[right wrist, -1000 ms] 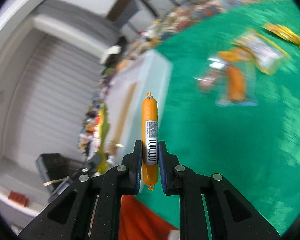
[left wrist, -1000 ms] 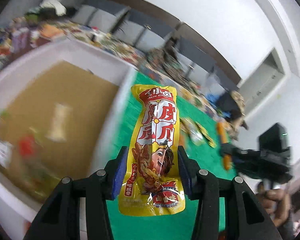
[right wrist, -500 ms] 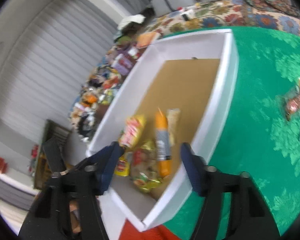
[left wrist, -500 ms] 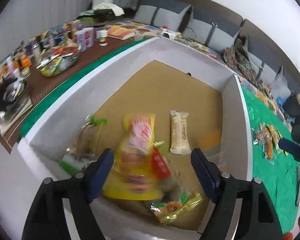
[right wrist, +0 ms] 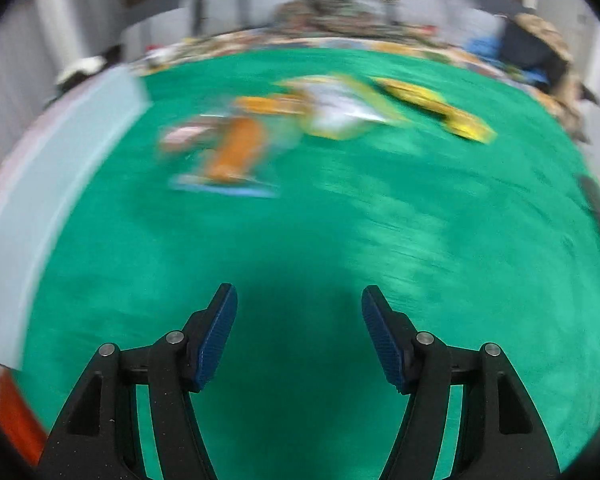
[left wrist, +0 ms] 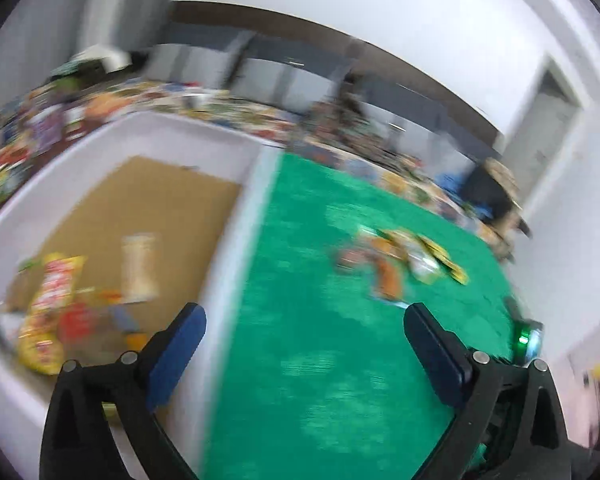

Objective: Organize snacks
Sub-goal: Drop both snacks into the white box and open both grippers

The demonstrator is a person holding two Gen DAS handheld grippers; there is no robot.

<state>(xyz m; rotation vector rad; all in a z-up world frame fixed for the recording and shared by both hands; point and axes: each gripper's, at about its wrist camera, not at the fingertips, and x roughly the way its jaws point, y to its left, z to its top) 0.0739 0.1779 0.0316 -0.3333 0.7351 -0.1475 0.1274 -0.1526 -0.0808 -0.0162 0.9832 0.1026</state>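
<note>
Both the left tongs [left wrist: 300, 328], widening, and the right tongs [right wrist: 299, 320] are hanging apart and empty over the green-clothed desk [right wrist: 340, 232], risking scattering the blurred loose snack packets [right wrist: 300, 120] lying mid-desk beside the white cardboard-floored box [left wrist: 236, 232].

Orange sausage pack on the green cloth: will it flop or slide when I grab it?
The orange sausage pack probably has a firm core with a floppy edge: clear film seems to rim it. It looks glossy, so possibly slippery. It lies flat on the green cloth, so rolling is unlikely. Blur limits certainty.
</note>
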